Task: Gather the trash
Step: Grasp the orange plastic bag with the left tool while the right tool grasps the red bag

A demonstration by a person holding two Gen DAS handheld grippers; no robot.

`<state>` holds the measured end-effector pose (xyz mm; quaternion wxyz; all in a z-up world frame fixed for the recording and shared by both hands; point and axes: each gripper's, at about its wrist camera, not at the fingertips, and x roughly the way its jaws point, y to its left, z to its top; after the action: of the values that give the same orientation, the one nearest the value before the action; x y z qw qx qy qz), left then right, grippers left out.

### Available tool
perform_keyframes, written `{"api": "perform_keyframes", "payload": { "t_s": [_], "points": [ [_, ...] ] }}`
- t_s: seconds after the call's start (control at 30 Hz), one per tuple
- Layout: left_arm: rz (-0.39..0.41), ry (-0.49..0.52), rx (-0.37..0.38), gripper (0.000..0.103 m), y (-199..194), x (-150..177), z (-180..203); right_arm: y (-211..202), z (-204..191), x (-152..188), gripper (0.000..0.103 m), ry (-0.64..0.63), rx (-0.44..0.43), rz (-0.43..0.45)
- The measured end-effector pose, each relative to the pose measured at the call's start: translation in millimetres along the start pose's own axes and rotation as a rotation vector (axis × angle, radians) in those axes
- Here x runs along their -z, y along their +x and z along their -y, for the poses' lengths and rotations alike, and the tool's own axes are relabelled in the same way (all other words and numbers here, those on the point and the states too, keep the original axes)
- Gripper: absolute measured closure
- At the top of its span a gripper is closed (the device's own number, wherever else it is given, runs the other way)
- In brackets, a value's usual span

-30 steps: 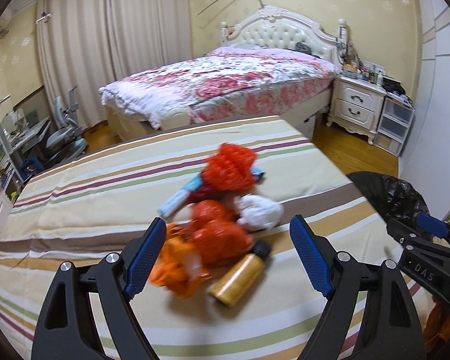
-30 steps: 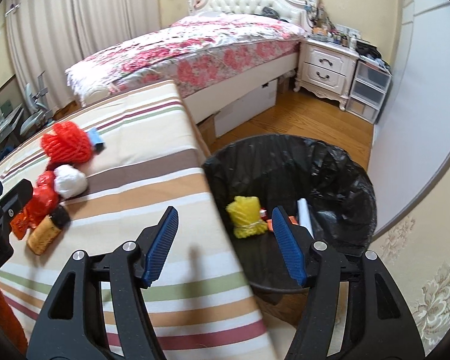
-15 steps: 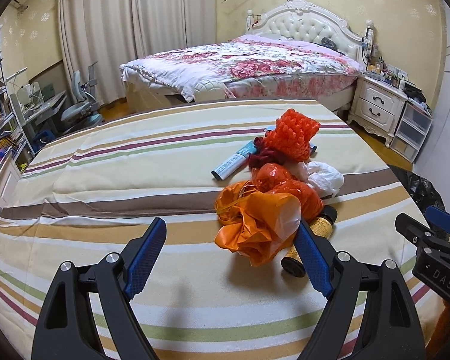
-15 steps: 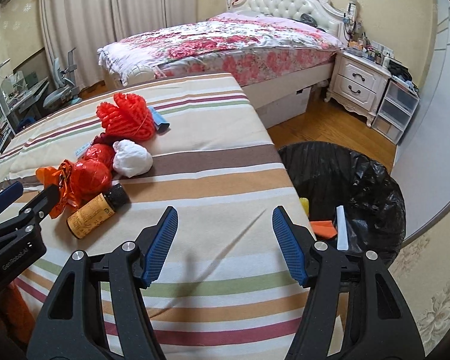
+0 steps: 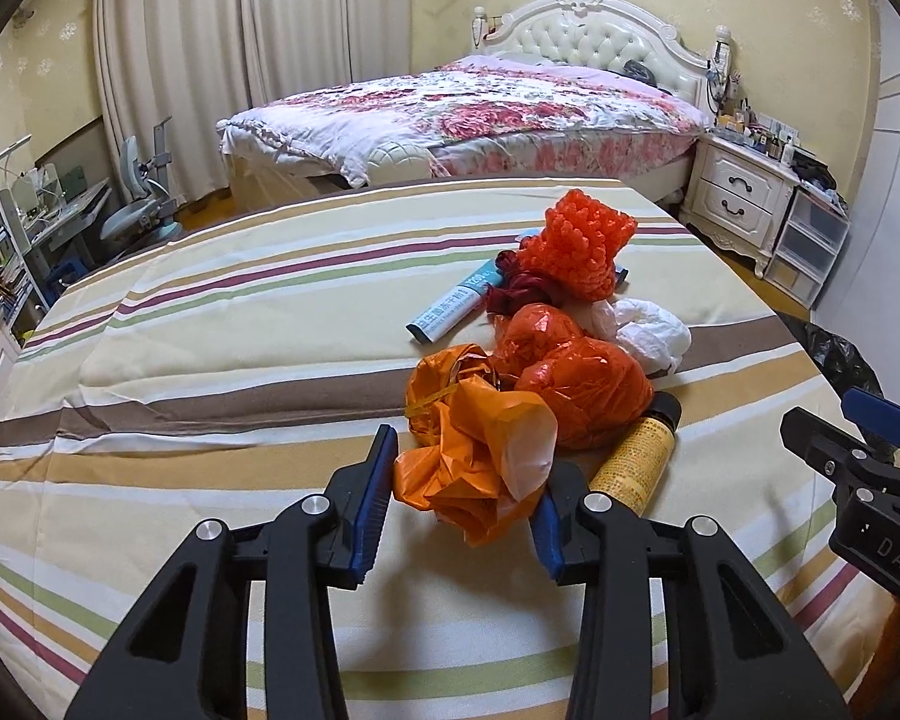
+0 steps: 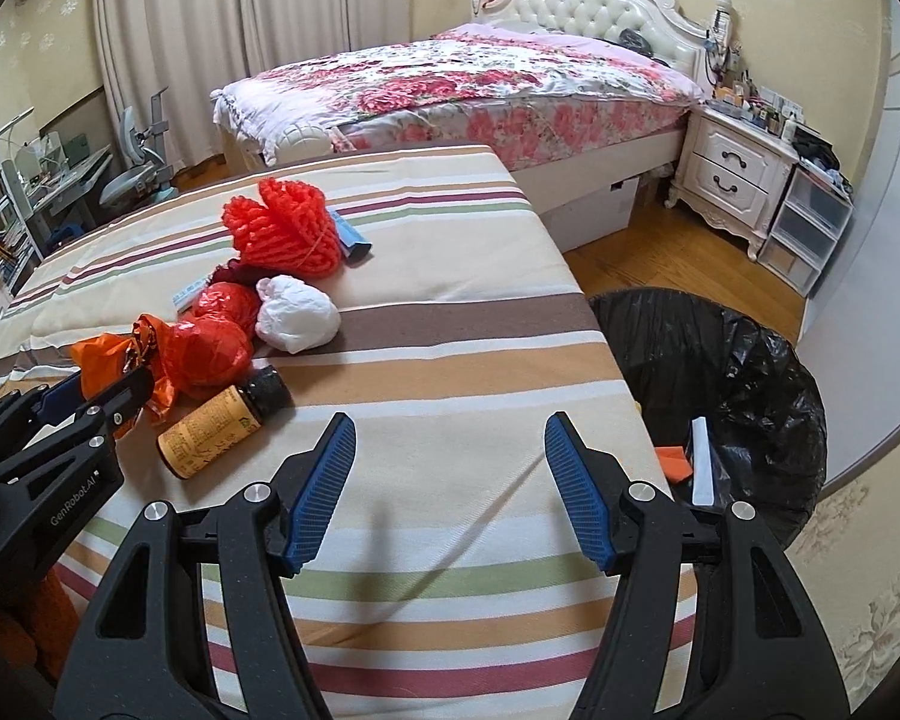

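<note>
Beside striped table (image 6: pixel 450 324), only right-wrist view shows bin's (image 6: pixel 750 372) inside.

Crumpled orange bag (image 5: pixel 474 468) on striped sheet, red bags (image 5: pixel 570 372), amber bottle (image 5: pixel 636 456) beside.

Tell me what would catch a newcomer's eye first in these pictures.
The bright heap of trash in the middle of the striped table: a red foam net, red bags and an orange bag, which the left gripper has just been closing around. Next, the amber bottle lying on its side beside the heap, and the black-lined bin on the floor off the table's right edge.
</note>
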<state>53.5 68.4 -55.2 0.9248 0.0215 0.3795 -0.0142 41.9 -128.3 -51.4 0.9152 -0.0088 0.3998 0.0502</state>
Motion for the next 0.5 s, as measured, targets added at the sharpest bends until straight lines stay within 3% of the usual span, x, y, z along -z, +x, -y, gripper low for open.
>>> {"api": "perform_keyframes", "payload": {
  "t_s": [0.5],
  "points": [
    [0.016, -0.087, -0.066, 0.062, -24.0, 8.5, -61.3, -2.1, -56.8, -17.4, 0.039, -0.113, -0.086, 0.024]
  ]
}}
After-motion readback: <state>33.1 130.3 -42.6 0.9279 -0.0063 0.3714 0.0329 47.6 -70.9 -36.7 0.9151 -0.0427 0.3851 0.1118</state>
